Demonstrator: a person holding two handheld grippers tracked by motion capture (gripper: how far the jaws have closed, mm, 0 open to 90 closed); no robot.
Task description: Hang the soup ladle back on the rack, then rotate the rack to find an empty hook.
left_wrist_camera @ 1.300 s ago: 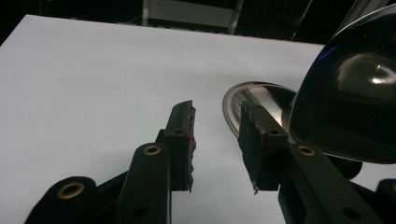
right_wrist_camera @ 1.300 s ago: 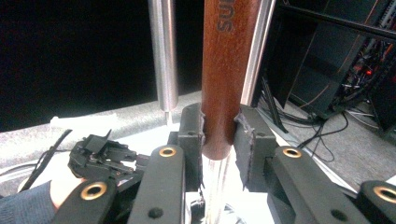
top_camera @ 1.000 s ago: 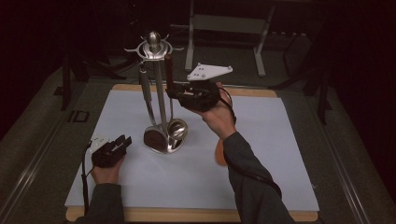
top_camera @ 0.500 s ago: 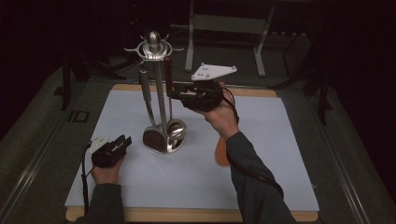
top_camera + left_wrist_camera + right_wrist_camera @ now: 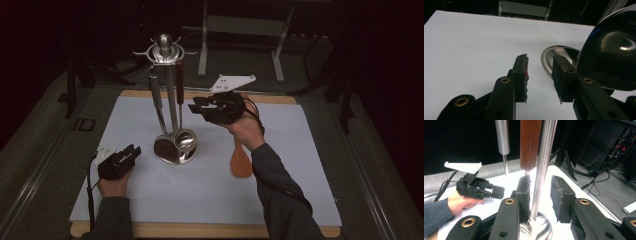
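So the right gripper is hanging up by the utensil stand, right next to the wooden-handled utensil that's dangling from the top ring. Its jaws have just been opening; in the right gripper view they're sitting spread, with the stand's vertical pole between them and the brown handle just behind it. Everything's hanging straight up and down, so any grab is going to come in from the side. The left gripper is resting low on the white mat, jaws apart and empty, near the stand's base. The right one's clearly closer. A wooden spatula is lying flat under the right forearm.
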